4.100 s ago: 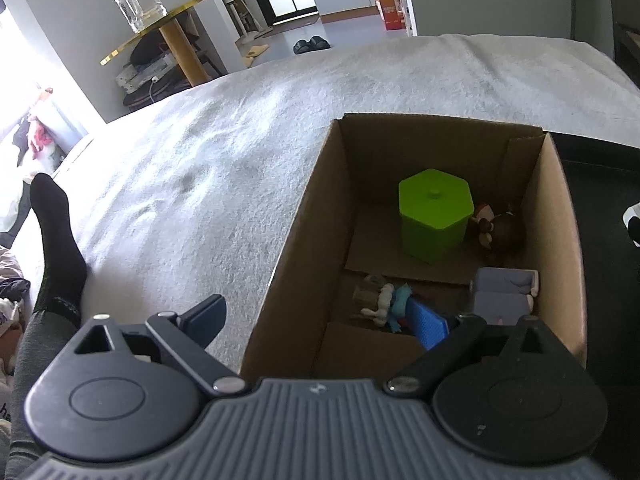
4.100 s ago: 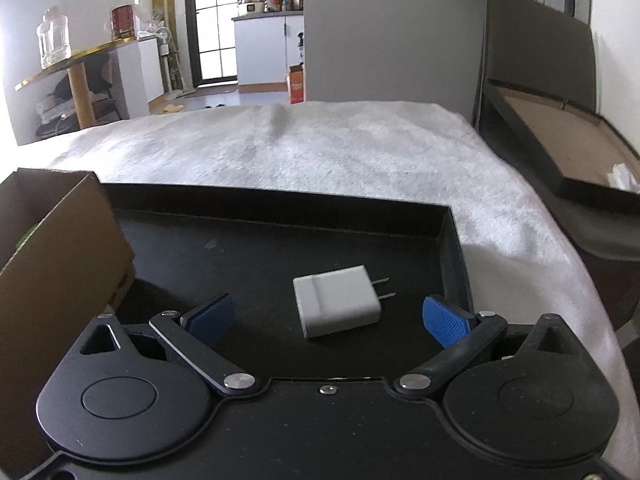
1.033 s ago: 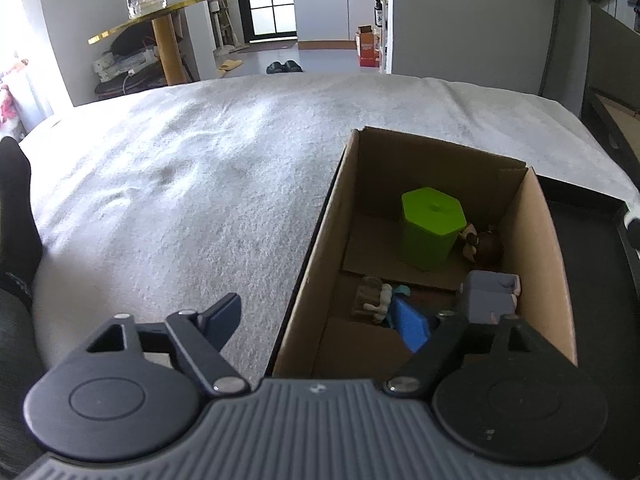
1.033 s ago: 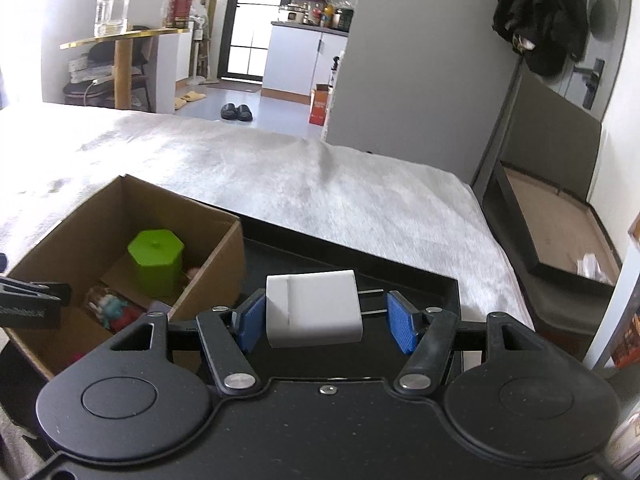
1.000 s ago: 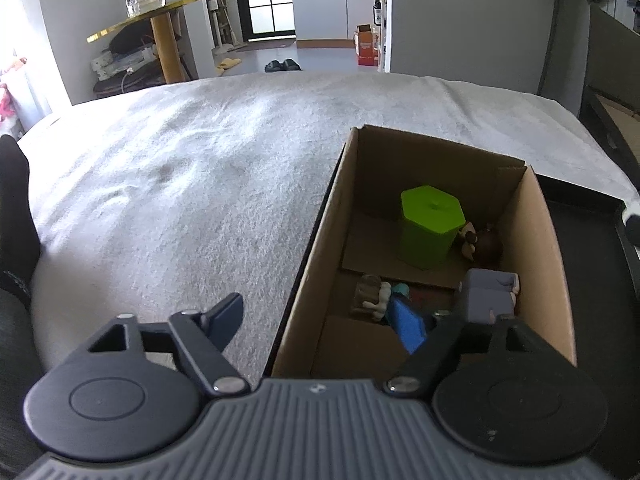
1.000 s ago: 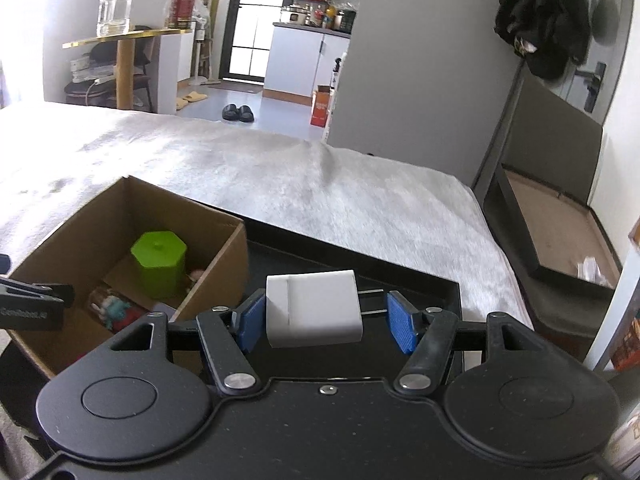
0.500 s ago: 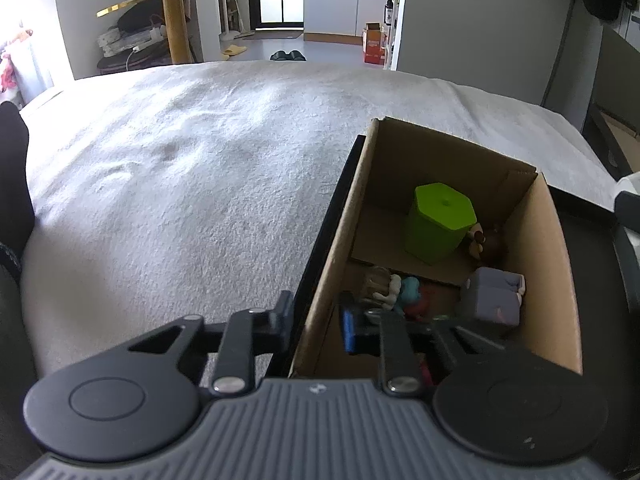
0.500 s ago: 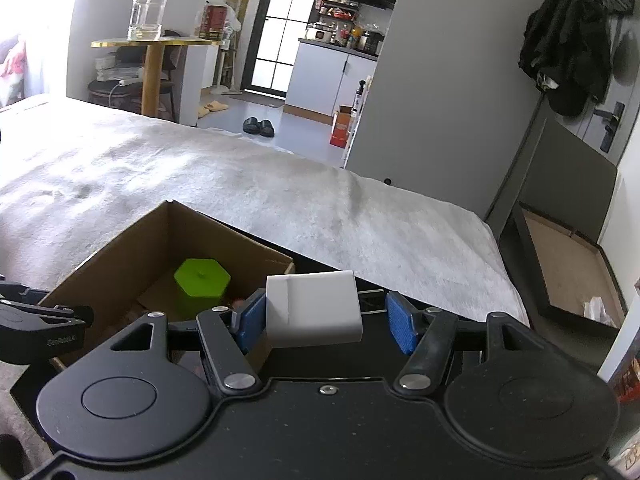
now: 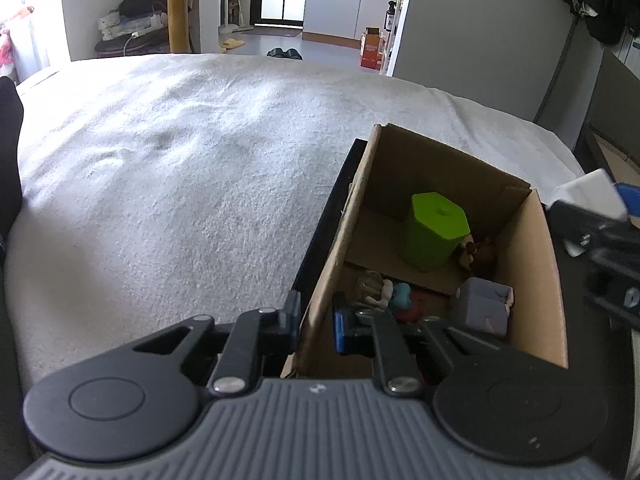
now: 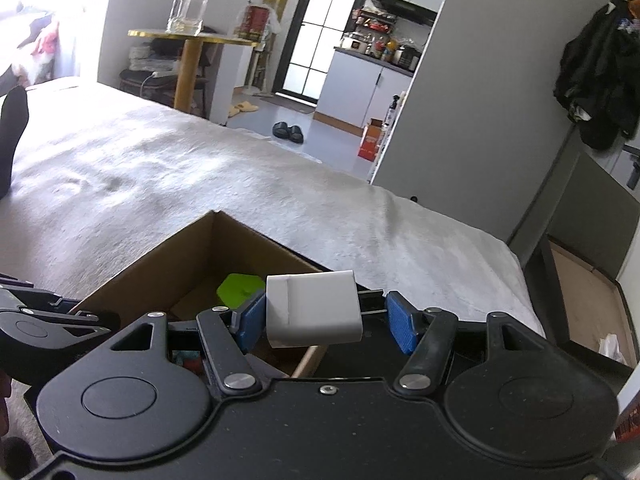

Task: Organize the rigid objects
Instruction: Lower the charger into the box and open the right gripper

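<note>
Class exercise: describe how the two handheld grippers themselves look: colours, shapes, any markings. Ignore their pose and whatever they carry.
Both are matte black, each with two round disc housings and angled link arms on silver pivot pins. The left gripper has a grey ribbed body bearing a small logo; its fingers carry blue pads. The right gripper has a flat, speckled black body with one centre screw, and blue textured fingers. No cables or sleeves show.

Home, studio flat. Bed with white blanket [image 10: 200, 168] fills foreground. Beyond bed: slippers [image 10: 289, 132] on floor, round gold-topped side table [image 10: 188, 60] with glass jar [image 10: 188, 6]. Behind slippers: kitchenette with white cabinets [image 10: 360, 84], counter clutter — probably cookware. Right of bed: dark coat [image 10: 600, 76] hanging by door.
</note>
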### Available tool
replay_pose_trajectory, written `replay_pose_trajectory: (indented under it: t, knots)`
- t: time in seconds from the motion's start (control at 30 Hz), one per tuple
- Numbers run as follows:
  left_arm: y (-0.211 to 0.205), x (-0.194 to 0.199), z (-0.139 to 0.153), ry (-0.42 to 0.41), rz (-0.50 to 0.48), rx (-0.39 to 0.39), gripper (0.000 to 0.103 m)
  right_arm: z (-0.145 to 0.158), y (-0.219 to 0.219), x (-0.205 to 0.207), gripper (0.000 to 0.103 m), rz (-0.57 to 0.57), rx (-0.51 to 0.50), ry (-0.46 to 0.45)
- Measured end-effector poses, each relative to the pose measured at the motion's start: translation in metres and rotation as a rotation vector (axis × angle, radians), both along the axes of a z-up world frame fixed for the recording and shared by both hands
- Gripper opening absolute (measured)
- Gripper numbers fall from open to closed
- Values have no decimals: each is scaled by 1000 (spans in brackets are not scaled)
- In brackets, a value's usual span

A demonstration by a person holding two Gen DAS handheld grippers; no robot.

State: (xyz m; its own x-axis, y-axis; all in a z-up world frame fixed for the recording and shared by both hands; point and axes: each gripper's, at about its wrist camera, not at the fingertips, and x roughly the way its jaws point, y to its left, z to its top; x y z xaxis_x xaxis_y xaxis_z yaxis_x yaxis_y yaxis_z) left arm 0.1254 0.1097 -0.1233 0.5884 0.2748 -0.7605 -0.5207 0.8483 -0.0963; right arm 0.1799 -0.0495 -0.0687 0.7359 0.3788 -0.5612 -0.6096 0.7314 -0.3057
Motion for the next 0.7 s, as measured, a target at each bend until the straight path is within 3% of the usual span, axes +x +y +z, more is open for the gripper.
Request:
replay_pose_trajectory:
  t: [0.23, 0.53, 0.7]
  knots:
    - [4, -1, 0, -7, -2, -21, 15, -15, 19, -4, 62, 57, -61, 23]
    - [6, -1, 0, -14, 6, -37, 15, -30, 35, 5, 62, 43, -82, 84]
    - [5, 0, 1, -5, 7, -28, 16, -26, 28, 3, 68, 22, -81, 51]
